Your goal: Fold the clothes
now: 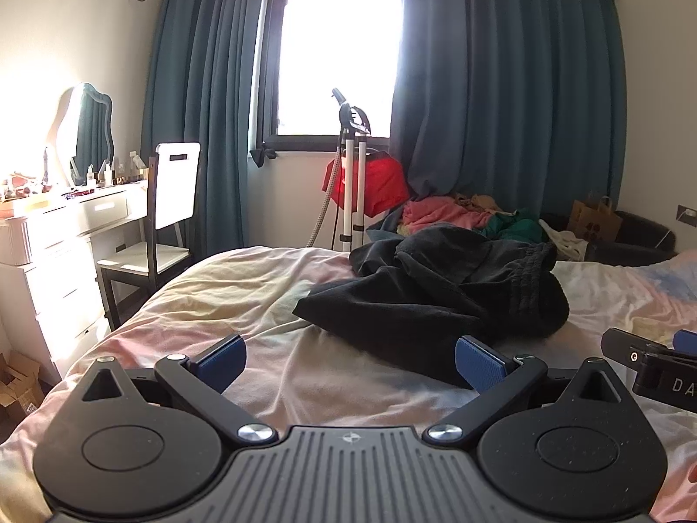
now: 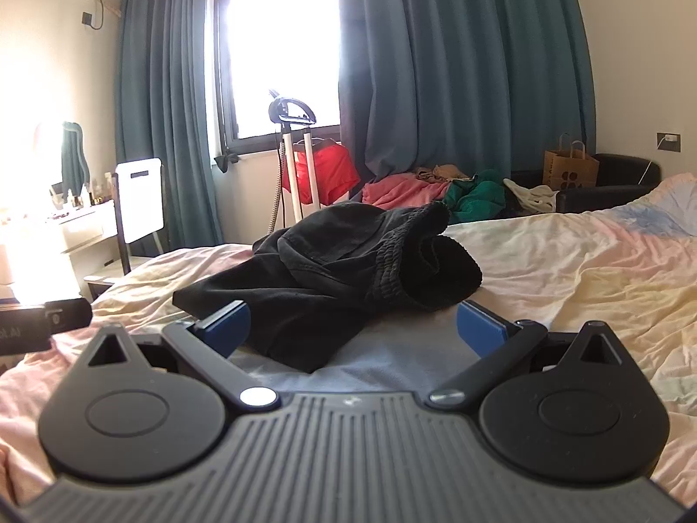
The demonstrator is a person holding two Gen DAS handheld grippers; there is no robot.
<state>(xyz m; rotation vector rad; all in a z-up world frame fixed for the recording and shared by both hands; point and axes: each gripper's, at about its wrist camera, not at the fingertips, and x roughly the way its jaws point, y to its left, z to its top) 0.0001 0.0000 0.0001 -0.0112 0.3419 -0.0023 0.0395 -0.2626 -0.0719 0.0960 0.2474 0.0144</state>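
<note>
A crumpled black garment with a ribbed elastic waistband (image 1: 440, 292) lies in a heap on the bed (image 1: 218, 305); it also shows in the right wrist view (image 2: 348, 270). My left gripper (image 1: 348, 364) is open and empty, low over the sheet, with the garment's near edge just ahead of its right finger. My right gripper (image 2: 353, 327) is open and empty, its blue pads (image 2: 479, 327) on either side of the garment's near edge. Whether they touch the cloth I cannot tell. The right gripper's body shows at the right edge of the left wrist view (image 1: 653, 370).
The bed carries a pale pink and yellow rumpled sheet (image 2: 566, 270). Behind it lies a pile of coloured clothes (image 2: 435, 191), with a garment steamer stand (image 2: 298, 165) and a paper bag (image 2: 568, 170). A chair (image 1: 170, 218) and dressing table (image 1: 65, 226) stand left.
</note>
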